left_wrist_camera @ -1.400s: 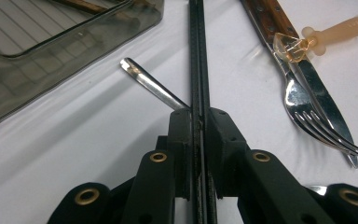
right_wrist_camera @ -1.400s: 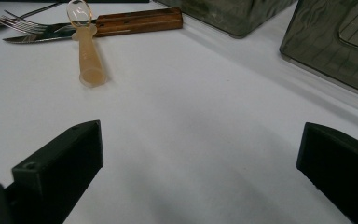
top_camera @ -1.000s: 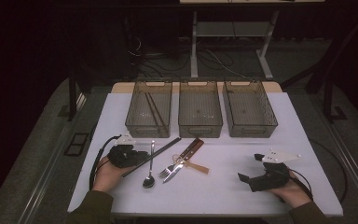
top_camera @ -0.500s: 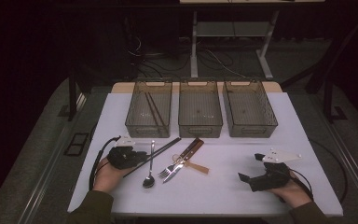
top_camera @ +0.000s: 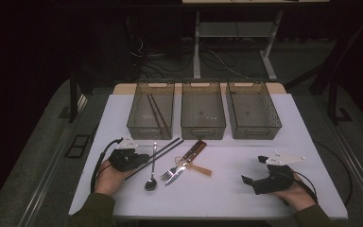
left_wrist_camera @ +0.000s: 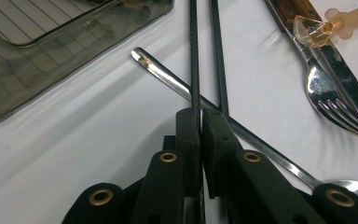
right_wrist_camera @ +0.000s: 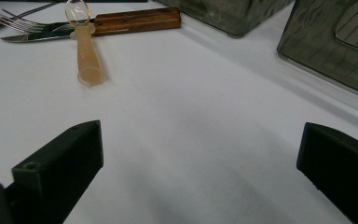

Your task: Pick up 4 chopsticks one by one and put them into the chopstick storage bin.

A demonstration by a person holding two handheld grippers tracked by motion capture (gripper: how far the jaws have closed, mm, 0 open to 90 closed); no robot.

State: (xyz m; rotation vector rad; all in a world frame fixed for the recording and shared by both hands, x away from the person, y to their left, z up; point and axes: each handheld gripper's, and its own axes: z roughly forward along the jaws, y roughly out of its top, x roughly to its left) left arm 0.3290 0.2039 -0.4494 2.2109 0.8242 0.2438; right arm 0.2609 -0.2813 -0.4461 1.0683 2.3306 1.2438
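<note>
With its jaws just closed, the left gripper (left_wrist_camera: 200, 122) pinched one thin black chopstick (left_wrist_camera: 194, 56).

Its twin black chopstick (left_wrist_camera: 218, 51) lay just beside, both crossing the long-handled steel spoon (left_wrist_camera: 177, 84) on the white table (top_camera: 227, 194) (smoky plastic bin (left_wrist_camera: 51, 51) nearby). Well apart, the right gripper (right_wrist_camera: 200, 163) gaped wide over bare tabletop, holding nothing.

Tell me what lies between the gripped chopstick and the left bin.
Nothing visible blocks it. The left tongs pinch one black chopstick that crosses over the spoon handle; bare table lies before the left bin.
</note>
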